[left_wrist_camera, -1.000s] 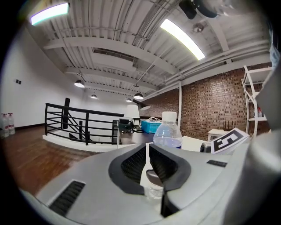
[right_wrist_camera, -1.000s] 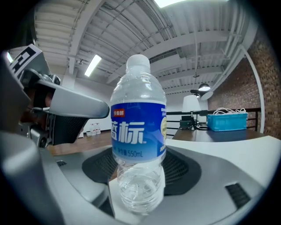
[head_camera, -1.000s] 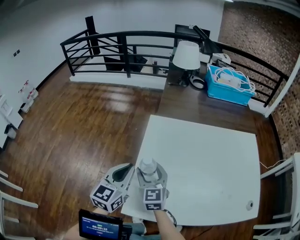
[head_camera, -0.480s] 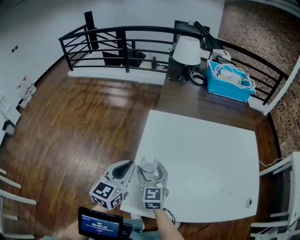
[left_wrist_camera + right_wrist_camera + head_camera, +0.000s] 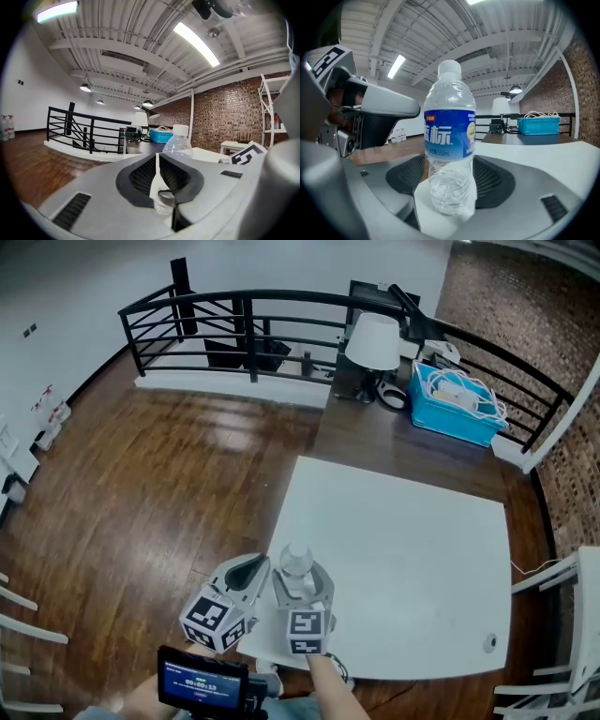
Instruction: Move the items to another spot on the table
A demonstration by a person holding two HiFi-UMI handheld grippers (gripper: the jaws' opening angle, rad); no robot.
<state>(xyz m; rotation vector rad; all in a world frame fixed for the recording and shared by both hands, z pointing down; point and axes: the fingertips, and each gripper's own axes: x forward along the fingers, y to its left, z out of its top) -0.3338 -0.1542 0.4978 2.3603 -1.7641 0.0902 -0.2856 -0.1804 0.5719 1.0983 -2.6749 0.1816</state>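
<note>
Water bottle [image 5: 297,562] stands upright on the white table's [image 5: 403,559] lower-left corner, between the right gripper's [image 5: 302,583] jaws, which have just been opening and now stand released. Left gripper [image 5: 251,570], just left of it, is clenched on nothing.

You have two grippers in hand, the left gripper [image 5: 250,570] and the right gripper [image 5: 300,577], and one water bottle [image 5: 297,563]. You can count one white table [image 5: 412,549], one dark desk [image 5: 370,444], one lamp [image 5: 372,341], one blue basket [image 5: 450,416], one small screen [image 5: 201,682] and one small round thing [image 5: 490,642].
</note>
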